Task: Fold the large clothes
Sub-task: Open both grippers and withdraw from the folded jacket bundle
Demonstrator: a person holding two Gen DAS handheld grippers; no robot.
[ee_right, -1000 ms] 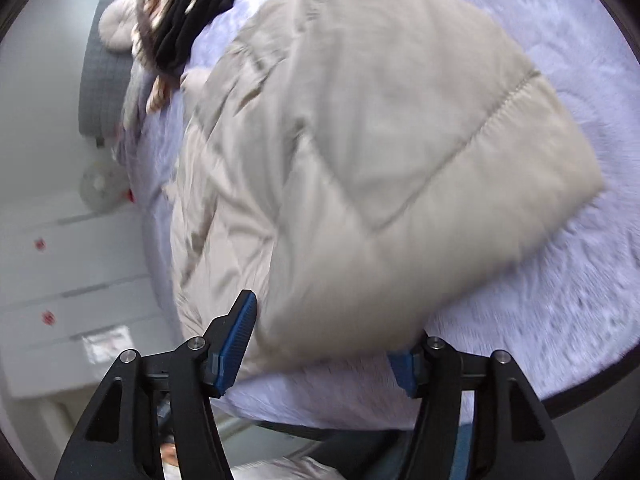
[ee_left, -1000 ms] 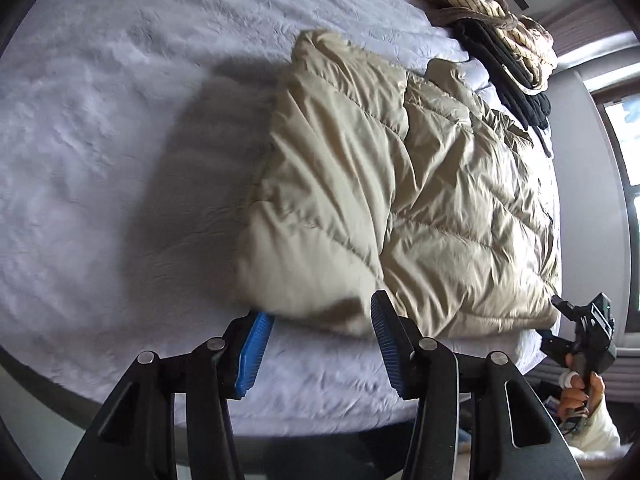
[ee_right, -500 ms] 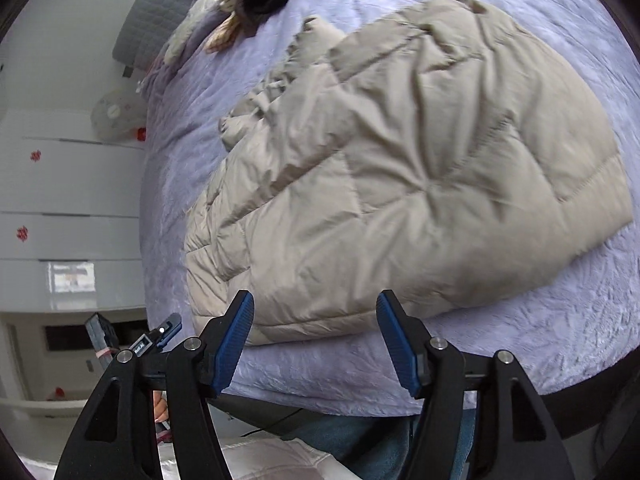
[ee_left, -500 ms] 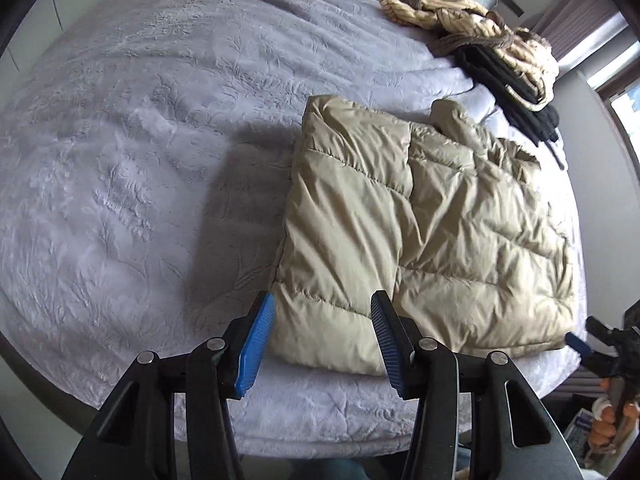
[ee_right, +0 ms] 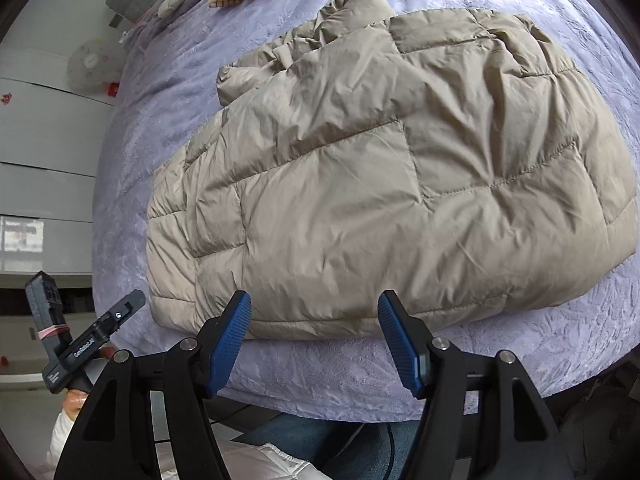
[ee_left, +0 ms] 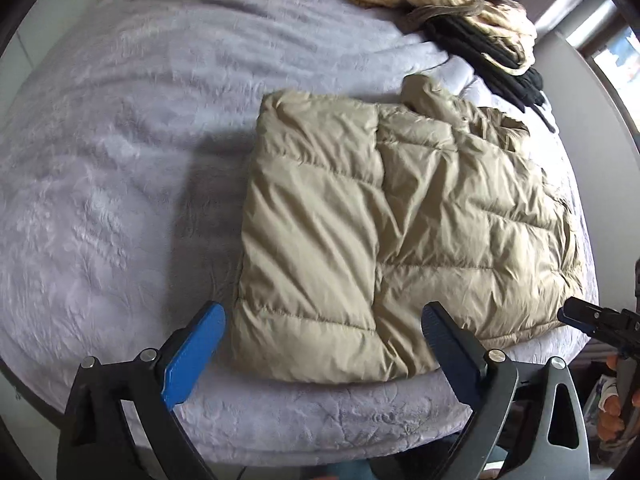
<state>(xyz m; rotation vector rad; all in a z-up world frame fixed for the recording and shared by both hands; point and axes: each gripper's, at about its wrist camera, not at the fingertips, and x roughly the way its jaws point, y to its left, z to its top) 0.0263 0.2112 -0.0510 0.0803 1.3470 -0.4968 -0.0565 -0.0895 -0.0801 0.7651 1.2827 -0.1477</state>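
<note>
A beige quilted down jacket point(ee_left: 380, 220) lies folded in a thick rectangle on the lilac bedspread point(ee_left: 100, 160), close to the bed's near edge. My left gripper point(ee_left: 320, 316) hovers above the jacket's near left corner. Its jaws are opening wide and its blue pads press on nothing. My right gripper point(ee_right: 314, 302) hangs open over the near edge of the jacket point(ee_right: 380, 160), clear of the fabric. Each gripper shows in the other's view: the right gripper point(ee_left: 600, 320) at the far right, the left gripper point(ee_right: 92, 336) at the lower left, held by a hand.
A heap of beige striped clothes point(ee_left: 460, 8) and black clothes point(ee_left: 500, 64) lies at the bed's far corner. White drawers point(ee_right: 40, 140) and a small fan point(ee_right: 90, 64) stand beside the bed. A white padded garment point(ee_right: 240, 464) lies below the bed's near edge point(ee_right: 360, 392).
Both grippers have drawn back and up from the jacket, so more of the bed shows. The left jaws have spread much wider. The right gripper has rolled and swung sideways.
</note>
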